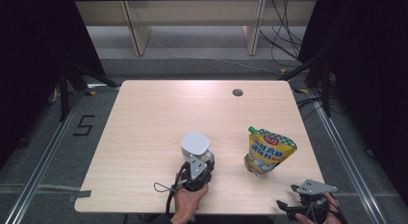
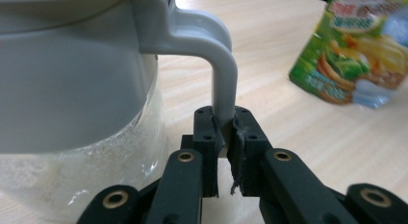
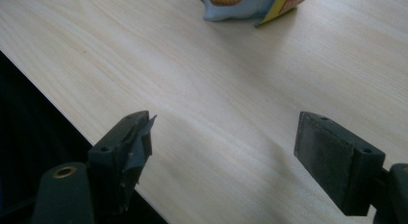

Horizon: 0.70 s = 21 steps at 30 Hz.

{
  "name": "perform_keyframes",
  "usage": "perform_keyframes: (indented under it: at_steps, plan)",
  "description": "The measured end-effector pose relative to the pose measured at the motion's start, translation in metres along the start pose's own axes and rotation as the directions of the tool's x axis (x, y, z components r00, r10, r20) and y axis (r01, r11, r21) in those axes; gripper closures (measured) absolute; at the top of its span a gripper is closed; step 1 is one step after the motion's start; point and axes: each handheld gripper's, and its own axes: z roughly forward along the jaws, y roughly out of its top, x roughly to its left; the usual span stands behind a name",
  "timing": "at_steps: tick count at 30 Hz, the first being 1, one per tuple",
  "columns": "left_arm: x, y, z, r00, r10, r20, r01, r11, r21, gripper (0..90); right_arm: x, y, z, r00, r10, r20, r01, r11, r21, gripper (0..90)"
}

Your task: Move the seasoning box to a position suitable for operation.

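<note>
While the left hand works at the jug, the scene reads so, from largest to smallest:

counter (image 1: 144, 118): pale wood, with a small round hole near the far edge.
jug (image 1: 195, 143): clear body with white grains inside and a grey lid, standing upright near the counter's near edge, just ahead of the left tongs.
handle (image 2: 219, 65): grey, arching out from the lid and running straight down, its long axis upright; it points back toward the person.
pouch (image 1: 267, 152): green and yellow spouted sauce pouch, well to the right of the jug and nearer the right hand; its printing is too small to read.
left tongs (image 2: 223, 132): clamped on the lower end of the handle, one pad on each side.
right tongs (image 3: 226, 142): spread wide over bare wood at the near right corner, holding nothing, with the pouch ahead of them.
nearer hand: left, already on the jug.
likely next: lifting or tipping the jug by that upright handle.
</note>
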Motion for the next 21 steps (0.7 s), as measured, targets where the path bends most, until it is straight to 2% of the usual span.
perform_keyframes:
  at_steps: [1,2,3,6,7,8,11,14,15,17,18,19,20,21]
  plan:
    - [0.0,0.0,-0.002,0.9999,-0.011,0.005,0.011,0.9999,0.013,81.4,0.0,0.0,0.001,0.9999,0.004,-0.009,-0.004,1.0,0.001,21.7]
    - [0.002,-0.001,-0.003,0.9995,-0.01,0.028,0.01,0.9999,0.013,81.5,0.0,0.0,0.001,1.0,0.004,-0.009,-0.004,1.0,0.001,21.8]
    - [0.005,-0.001,-0.005,0.9996,0.002,0.03,-0.003,0.9999,0.016,81.5,0.0,0.0,0.001,1.0,0.003,-0.009,-0.003,1.0,0.001,21.7]
    - [0.011,-0.001,-0.01,0.9973,-0.002,0.073,0.0,0.9993,0.038,81.8,0.0,0.0,0.001,1.0,0.004,-0.009,-0.004,1.0,0.001,21.7]
    - [0.015,-0.001,-0.012,0.9961,0.012,0.088,-0.016,0.9989,0.045,81.9,0.0,0.0,0.0,1.0,0.0,0.001,0.0,1.0,0.0,21.7]
    - [0.018,-0.001,-0.014,0.9945,0.006,0.104,-0.012,0.9984,0.055,82.1,0.0,0.0,0.0,1.0,0.005,-0.009,-0.005,1.0,0.0,21.8]
    - [0.033,-0.003,-0.023,0.988,0.02,0.153,-0.032,0.9965,0.077,82.4,0.0,0.0,0.0,1.0,-0.003,0.002,0.003,1.0,0.0,21.8]
    - [0.047,-0.006,-0.033,0.9862,0.016,0.165,-0.031,0.9954,0.09,82.9,0.0,0.0,0.0,1.0,0.002,0.0,-0.002,1.0,0.0,21.7]
    - [0.052,-0.008,-0.035,0.9843,-0.002,0.176,-0.014,0.9961,0.088,83.1,0.001,0.0,0.001,0.9999,0.011,-0.012,-0.011,1.0,0.002,21.8]
    - [0.059,-0.009,-0.039,0.9837,0.009,0.18,-0.027,0.9949,0.097,83.5,0.0,0.0,0.002,1.0,-0.004,-0.009,0.004,1.0,-0.005,21.8]
    - [0.065,-0.009,-0.042,0.9837,0.04,0.176,-0.058,0.9929,0.103,84.0,0.0,0.0,0.001,1.0,0.002,-0.007,-0.002,1.0,-0.001,21.8]
    - [0.068,-0.01,-0.044,0.9852,0.013,0.171,-0.031,0.994,0.105,84.4,0.0,0.0,0.001,1.0,0.007,-0.001,-0.007,1.0,0.001,21.7]
    - [0.072,-0.01,-0.045,0.9859,0.019,0.166,-0.037,0.9936,0.106,84.8,0.0,0.0,0.001,0.9999,0.01,-0.004,-0.01,1.0,0.003,21.7]
    - [0.073,-0.011,-0.046,0.987,0.0,0.161,-0.017,0.9942,0.106,85.1,0.001,0.0,0.001,0.9999,0.01,-0.007,-0.01,1.0,0.004,21.7]
